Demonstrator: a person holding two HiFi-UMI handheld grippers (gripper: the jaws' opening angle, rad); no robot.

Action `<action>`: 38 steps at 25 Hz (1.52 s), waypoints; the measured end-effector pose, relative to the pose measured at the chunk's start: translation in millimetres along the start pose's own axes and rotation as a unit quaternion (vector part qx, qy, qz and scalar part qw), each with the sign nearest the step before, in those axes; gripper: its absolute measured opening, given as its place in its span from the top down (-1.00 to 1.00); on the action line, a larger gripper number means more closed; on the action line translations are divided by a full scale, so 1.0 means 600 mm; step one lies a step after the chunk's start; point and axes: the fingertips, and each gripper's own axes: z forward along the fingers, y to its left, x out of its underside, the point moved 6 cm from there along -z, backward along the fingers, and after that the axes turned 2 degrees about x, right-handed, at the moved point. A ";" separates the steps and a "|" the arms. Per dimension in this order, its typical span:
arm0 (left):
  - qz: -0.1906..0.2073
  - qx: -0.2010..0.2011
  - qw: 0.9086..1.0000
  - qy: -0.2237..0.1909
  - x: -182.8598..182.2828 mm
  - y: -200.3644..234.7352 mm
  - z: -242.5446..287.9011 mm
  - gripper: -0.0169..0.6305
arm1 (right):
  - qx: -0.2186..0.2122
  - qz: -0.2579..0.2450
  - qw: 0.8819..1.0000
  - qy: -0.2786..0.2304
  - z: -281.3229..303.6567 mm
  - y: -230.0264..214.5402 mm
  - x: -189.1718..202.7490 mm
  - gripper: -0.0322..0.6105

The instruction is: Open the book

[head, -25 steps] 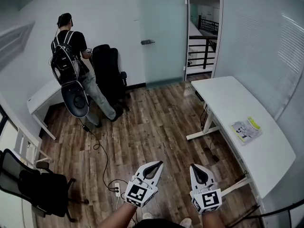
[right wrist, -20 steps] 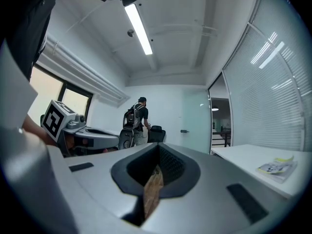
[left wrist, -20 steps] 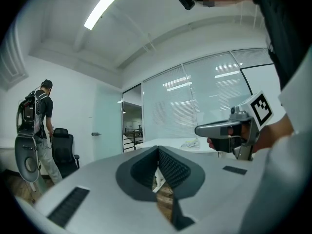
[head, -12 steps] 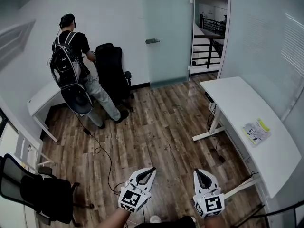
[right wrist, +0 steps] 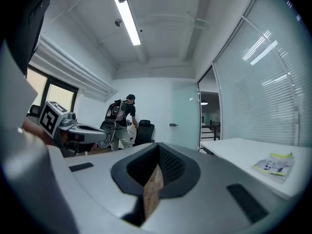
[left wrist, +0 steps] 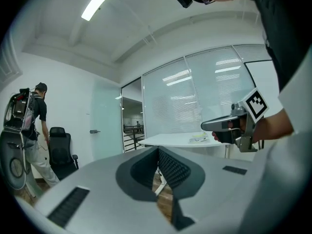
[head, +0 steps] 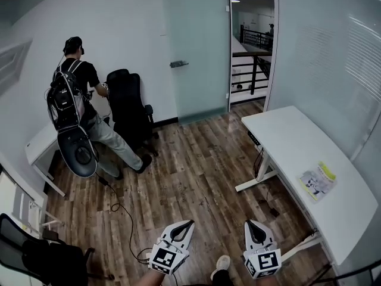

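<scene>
Fingers on left gripper (head: 188, 224) and right gripper (head: 250, 223) are closed, nothing between them. Book (head: 317, 180) lies closed on white table (head: 286, 136), well apart from both, off to the right.

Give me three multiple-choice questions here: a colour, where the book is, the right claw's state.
1. What colour is the office chair beside the standing person? A red, B black, C white.
2. Where does the book lie? A on the office chair, B in the right claw, C on the white desk.
3. How is the right claw? A wide open, B shut on the book, C shut and empty.
Answers: B, the chair shows black; C, the book lies flat on the desk; C, its jaws meet with nothing between.
</scene>
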 end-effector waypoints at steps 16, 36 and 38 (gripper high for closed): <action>0.012 0.004 1.000 0.006 -0.034 0.056 0.331 0.91 | 0.024 0.035 0.999 0.002 0.164 -0.272 0.018 0.89; -0.006 0.099 0.995 -0.027 -0.045 0.172 0.630 0.91 | 0.098 0.136 0.986 -0.024 0.368 -0.455 -0.018 0.89; -0.008 0.116 0.993 -0.027 -0.047 0.191 0.667 0.91 | 0.102 0.123 0.987 -0.035 0.402 -0.462 -0.030 0.89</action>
